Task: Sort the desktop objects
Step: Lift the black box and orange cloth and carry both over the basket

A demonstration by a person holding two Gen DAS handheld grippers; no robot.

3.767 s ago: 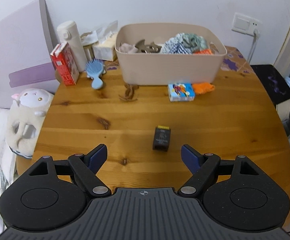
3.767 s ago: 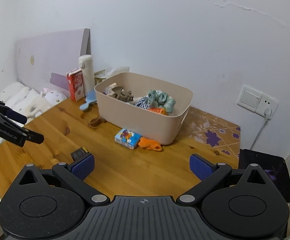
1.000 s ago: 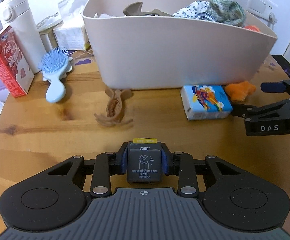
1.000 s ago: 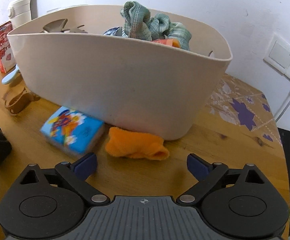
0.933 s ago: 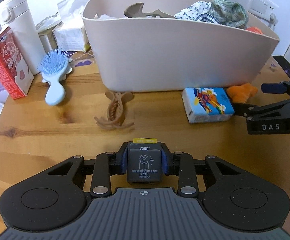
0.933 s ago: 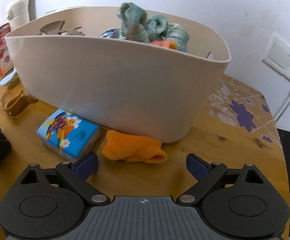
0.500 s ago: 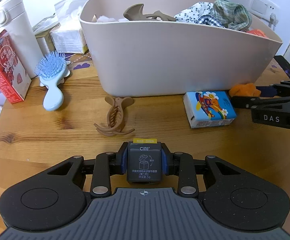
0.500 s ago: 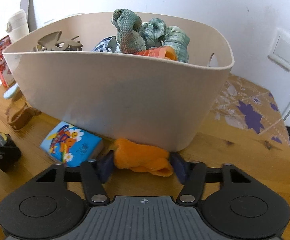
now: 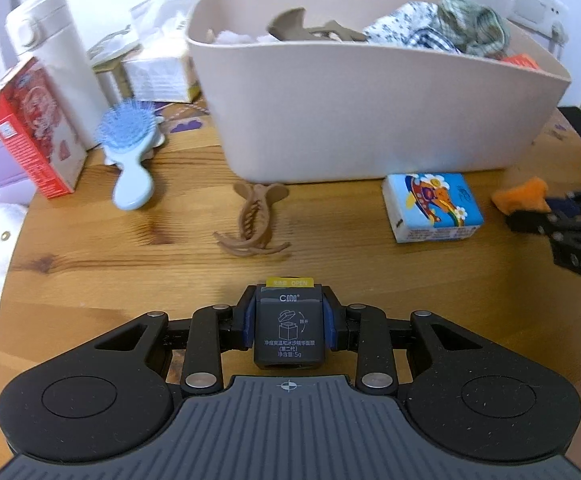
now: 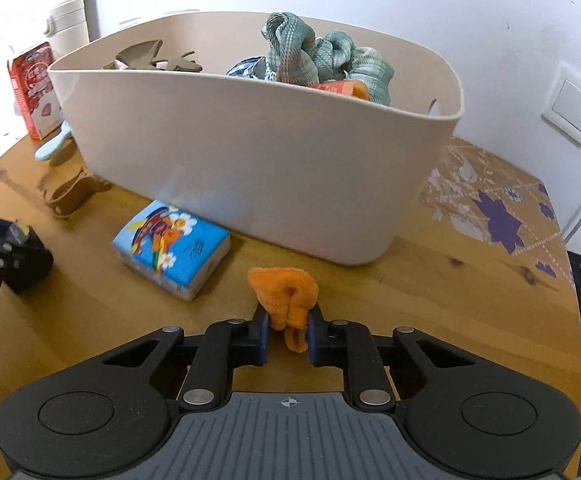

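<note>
Bin [image 10: 250, 152] sat behind both grippers: left gripper [image 9: 289, 326] clamped on black box [image 9: 289, 330], right gripper [image 10: 287, 330] pinched orange cloth [image 10: 284, 290], prob. lifted.

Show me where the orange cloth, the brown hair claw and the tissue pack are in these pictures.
orange cloth [image 10: 284, 286]: right wrist view, on its bunched upper fold.
brown hair claw [image 9: 255, 220]: left wrist view, on its middle spine.
tissue pack [image 9: 434, 200]: left wrist view, on its printed top face.

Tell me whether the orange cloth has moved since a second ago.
Yes. The orange fuzzy cloth, then lying against the beige plastic bin, now sits pinched in the right gripper, pulled away from the bin's wall.
</note>
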